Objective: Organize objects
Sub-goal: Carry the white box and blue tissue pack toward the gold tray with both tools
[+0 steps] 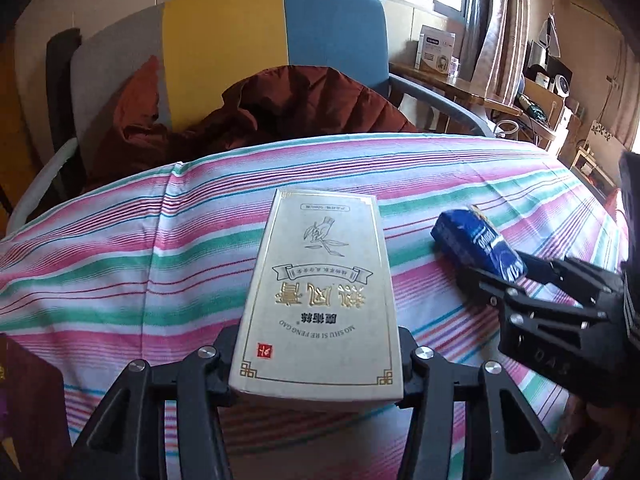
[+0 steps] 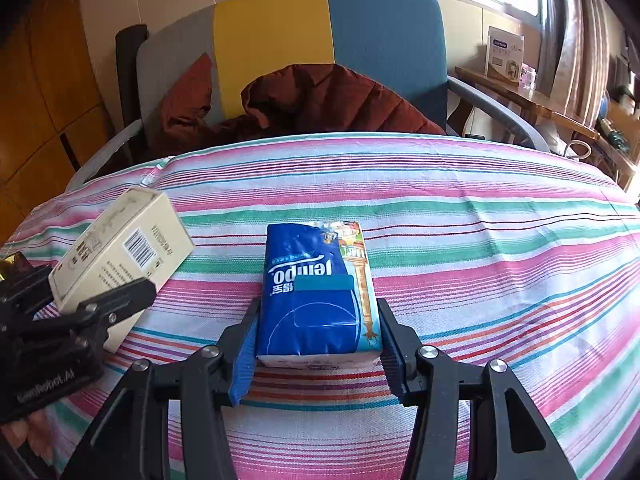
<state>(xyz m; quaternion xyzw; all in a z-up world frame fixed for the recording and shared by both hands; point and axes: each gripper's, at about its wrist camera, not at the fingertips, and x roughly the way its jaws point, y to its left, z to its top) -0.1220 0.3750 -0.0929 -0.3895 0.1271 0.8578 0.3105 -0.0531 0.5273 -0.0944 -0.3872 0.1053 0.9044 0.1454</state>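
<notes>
My left gripper [image 1: 316,364] is shut on a cream box with gold Chinese lettering [image 1: 316,292], held above the striped cloth. The box also shows at the left of the right wrist view [image 2: 120,248], with the left gripper [image 2: 100,312] around it. My right gripper [image 2: 318,332] is shut on a blue Tempo tissue pack [image 2: 316,296], held just over the cloth. In the left wrist view the tissue pack [image 1: 476,242] and the right gripper [image 1: 508,280] sit to the right of the box.
A table covered in a pink, green and white striped cloth [image 2: 480,240] fills the foreground. Behind it stands a grey, yellow and blue chair [image 2: 328,40] with a rust-red jacket [image 2: 320,104]. A wooden side table with boxes [image 2: 520,92] is at the far right.
</notes>
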